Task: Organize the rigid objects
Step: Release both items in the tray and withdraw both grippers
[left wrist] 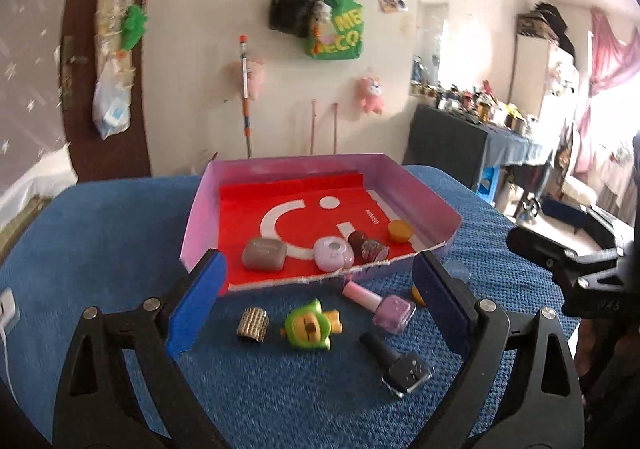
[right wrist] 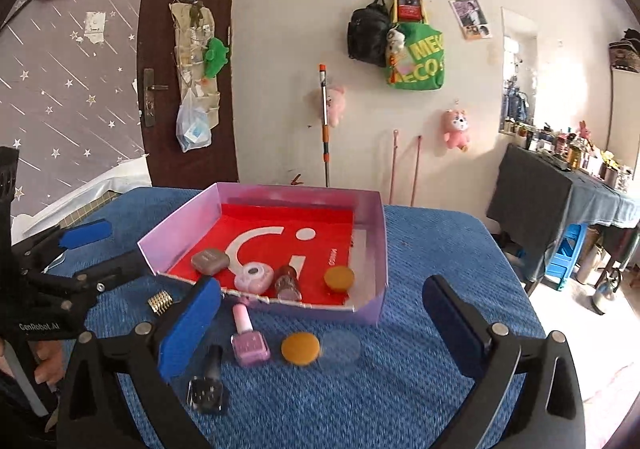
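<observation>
Both grippers — left (left wrist: 316, 291), right (right wrist: 320, 323) — spread wide, grasping nothing; beyond, near the tray's (right wrist: 372, 305) torn front edge, pink nail-polish bottle (right wrist: 248, 341) lying on the blue cloth — glass, light, slippery, best pinched across its flat body.

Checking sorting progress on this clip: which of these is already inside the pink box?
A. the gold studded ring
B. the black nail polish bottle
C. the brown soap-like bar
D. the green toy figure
C: the brown soap-like bar lies on the red liner of the pink box; the other three lie on the blue cloth in front.
</observation>
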Motion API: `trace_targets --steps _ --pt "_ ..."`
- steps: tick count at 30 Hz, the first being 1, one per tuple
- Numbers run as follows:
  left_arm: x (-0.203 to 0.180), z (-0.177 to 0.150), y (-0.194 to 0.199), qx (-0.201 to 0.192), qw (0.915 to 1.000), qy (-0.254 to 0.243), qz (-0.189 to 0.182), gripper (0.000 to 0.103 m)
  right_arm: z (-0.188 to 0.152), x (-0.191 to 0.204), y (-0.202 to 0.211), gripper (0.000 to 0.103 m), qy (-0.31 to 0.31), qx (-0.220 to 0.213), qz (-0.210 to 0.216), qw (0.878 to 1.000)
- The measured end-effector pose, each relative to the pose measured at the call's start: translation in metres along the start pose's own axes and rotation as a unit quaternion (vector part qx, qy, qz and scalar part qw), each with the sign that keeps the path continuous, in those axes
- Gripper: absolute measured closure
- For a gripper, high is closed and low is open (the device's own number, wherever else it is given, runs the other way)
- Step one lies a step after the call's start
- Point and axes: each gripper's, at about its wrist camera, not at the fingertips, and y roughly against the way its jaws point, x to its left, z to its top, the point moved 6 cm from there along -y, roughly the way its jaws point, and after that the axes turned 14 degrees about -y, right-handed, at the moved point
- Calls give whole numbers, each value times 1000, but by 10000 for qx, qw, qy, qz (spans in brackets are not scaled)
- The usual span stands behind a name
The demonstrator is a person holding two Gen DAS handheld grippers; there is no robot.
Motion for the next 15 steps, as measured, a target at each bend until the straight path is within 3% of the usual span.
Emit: trace_targets --steps 8,15 --pt "-12 -49 -6 376 9991 146 107 7 -54 -9 2 0 -281 1 -186 9994" --pt "-15 -80 -16 729 9969 265 89 7 -92 -21 -16 0 -593 405 -265 9971"
